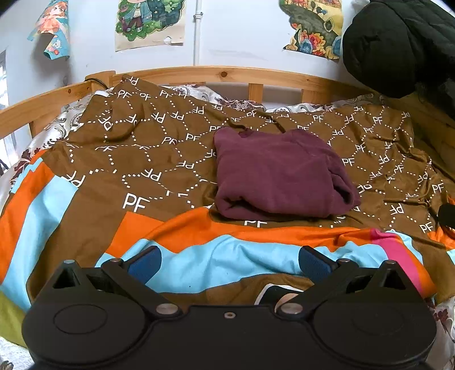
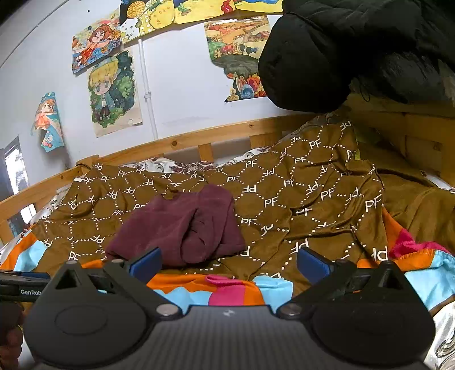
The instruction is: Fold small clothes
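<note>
A maroon garment [image 1: 277,173] lies folded into a compact bundle on the brown patterned bedspread [image 1: 159,159]. The right wrist view shows the same maroon garment [image 2: 182,227] from its side, with a rolled fold facing me. My left gripper [image 1: 229,263] hangs open over the striped part of the cover, short of the bundle, nothing between its blue pads. My right gripper [image 2: 229,263] is open too, just in front of and to the right of the bundle, and holds nothing. The left gripper's body [image 2: 20,284] shows at the left edge of the right wrist view.
A wooden bed rail [image 1: 227,75] runs along the far side against a wall with drawings [image 1: 149,22]. A black padded jacket [image 1: 398,45] hangs over the right corner. A floral sheet [image 1: 196,92] shows under the bedspread. Orange, blue and pink stripes [image 1: 227,250] cover the near part.
</note>
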